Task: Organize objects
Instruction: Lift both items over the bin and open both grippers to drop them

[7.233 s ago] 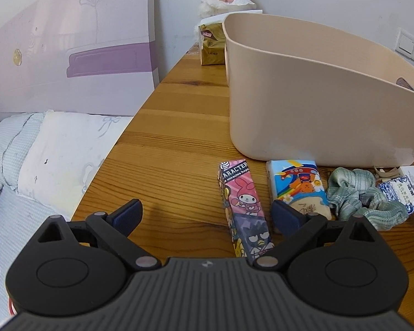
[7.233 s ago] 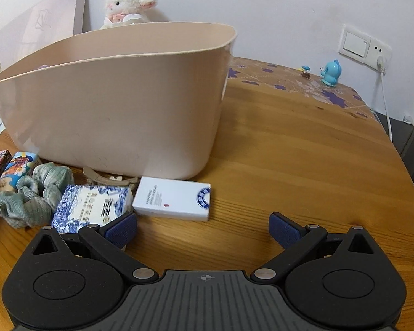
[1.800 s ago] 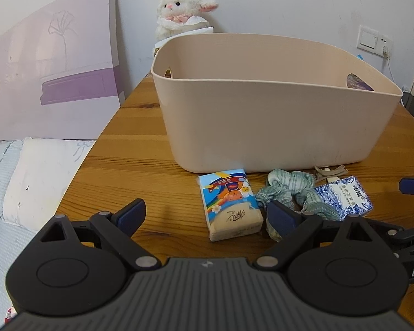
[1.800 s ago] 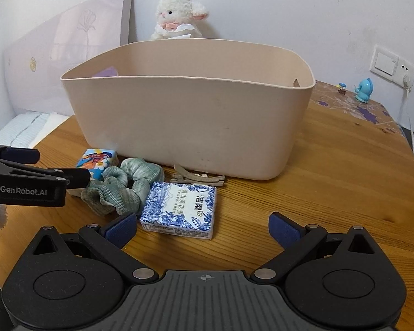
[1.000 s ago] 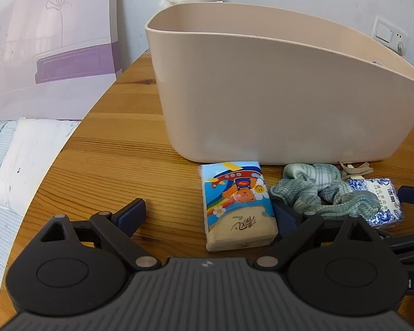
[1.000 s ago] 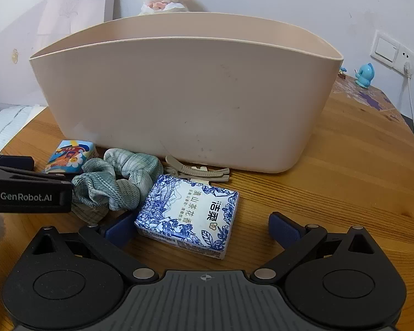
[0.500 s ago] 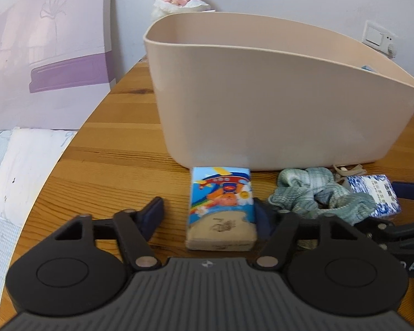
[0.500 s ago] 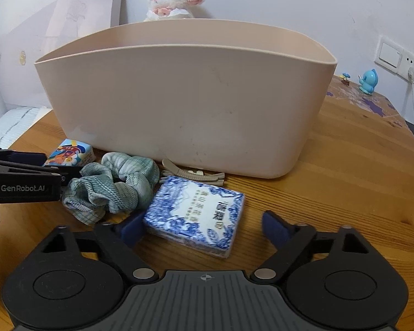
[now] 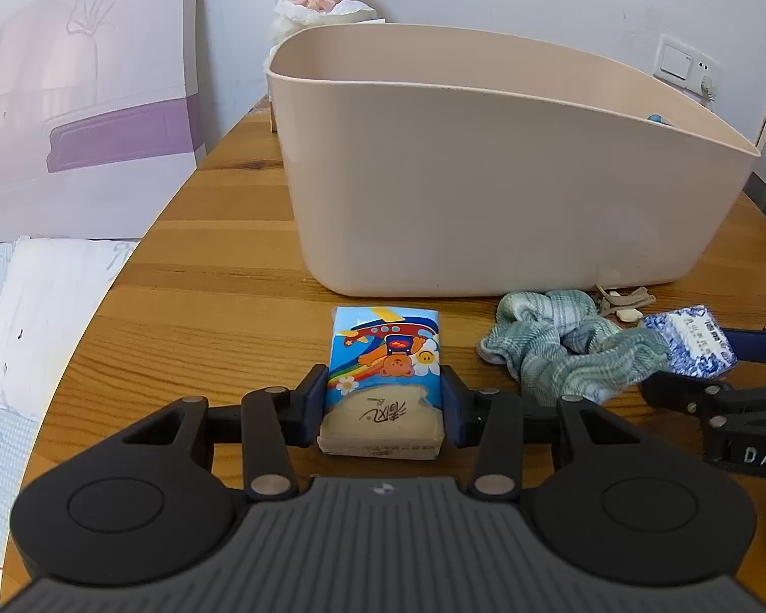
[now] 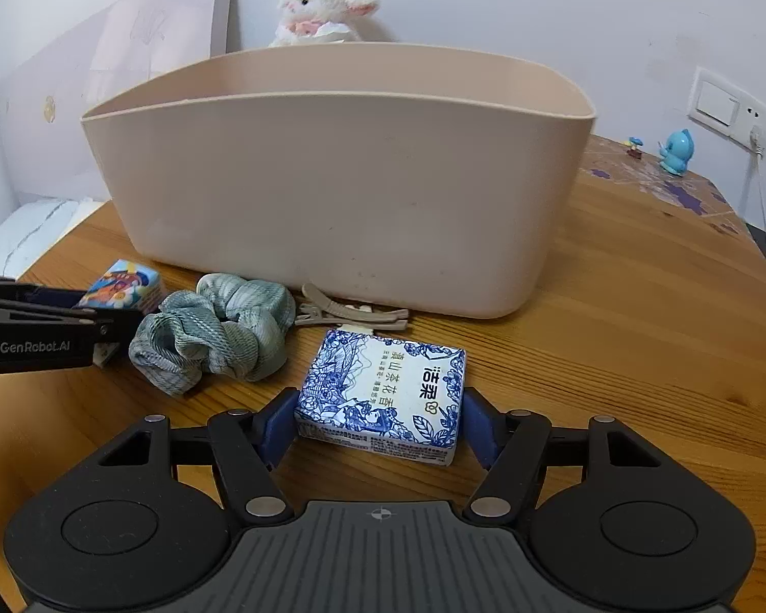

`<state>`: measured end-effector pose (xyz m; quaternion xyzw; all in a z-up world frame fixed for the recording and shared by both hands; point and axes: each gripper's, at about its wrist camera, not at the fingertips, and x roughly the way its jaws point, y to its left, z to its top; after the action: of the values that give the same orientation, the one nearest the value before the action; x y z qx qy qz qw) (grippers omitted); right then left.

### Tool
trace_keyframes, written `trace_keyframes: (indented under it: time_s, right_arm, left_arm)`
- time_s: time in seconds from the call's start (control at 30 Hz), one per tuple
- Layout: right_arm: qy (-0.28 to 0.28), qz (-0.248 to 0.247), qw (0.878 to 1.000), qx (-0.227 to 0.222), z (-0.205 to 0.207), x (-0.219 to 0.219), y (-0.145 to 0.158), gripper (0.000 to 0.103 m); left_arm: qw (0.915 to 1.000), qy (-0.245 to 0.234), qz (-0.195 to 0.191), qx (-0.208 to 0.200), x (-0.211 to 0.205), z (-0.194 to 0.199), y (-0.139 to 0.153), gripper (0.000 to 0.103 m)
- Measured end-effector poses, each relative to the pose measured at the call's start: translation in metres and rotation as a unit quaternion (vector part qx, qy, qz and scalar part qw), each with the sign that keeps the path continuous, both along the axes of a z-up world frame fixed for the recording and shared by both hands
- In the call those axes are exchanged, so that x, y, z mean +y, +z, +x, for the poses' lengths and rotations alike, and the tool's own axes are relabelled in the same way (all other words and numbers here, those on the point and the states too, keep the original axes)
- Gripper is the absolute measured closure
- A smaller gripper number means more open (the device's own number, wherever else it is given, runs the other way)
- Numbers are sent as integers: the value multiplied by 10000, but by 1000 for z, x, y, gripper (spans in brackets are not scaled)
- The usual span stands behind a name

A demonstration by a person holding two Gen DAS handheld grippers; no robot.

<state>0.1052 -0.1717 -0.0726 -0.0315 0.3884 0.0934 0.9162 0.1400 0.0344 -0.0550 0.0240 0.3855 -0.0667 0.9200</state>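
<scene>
1. Left claw (image 9: 384,411): closing on the cartoon tissue pack (image 9: 383,383). Both pads sit against the pack's long sides near its lower end, so it reads as grasped. The pack lies flat on the counter (image 9: 219,306) at lower centre of the left wrist view, just in front of the beige bin (image 9: 485,194).

2. Right claw (image 10: 380,429): closing around the blue-and-white tissue pack (image 10: 388,393). The left pad touches its corner; the right pad looks just short of the side, so contact is partial. Not yet a firm grip, as I judge it. The pack lies flat at lower centre of the right wrist view.

3. Why so placed: both packs are taken across their narrow width, likely because that span fits the jaws. Presumably both are meant for the bin.

4. Between the packs: green scrunchie (image 10: 214,332) and a tan hair clip (image 10: 352,314), the clip close against the bin wall. Both untouched.

5. Edges: the bin wall is tall, and its rim sits in the upper half of both frames. Each pack must be lifted clear of the rim before moving forward.

6. Open room: bare counter at right of the right wrist view. In the left wrist view the counter edge curves away at left, with bedding (image 9: 36,316) below. The claws work close side by side.
</scene>
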Motion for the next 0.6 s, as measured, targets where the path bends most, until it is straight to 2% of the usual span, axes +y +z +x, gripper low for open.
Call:
trace_keyframes:
  time_s: [0.3,0.6]
  right_arm:
    - [5,137,9994,-330,-11,-12,31,39]
    - [69,292,9951,-939,-28,-19,77,39]
  left_arm:
    - [9997,5,-102,-220,4,-23,19,56]
    - [9971,-68,-147,-748,10,-50,60,56]
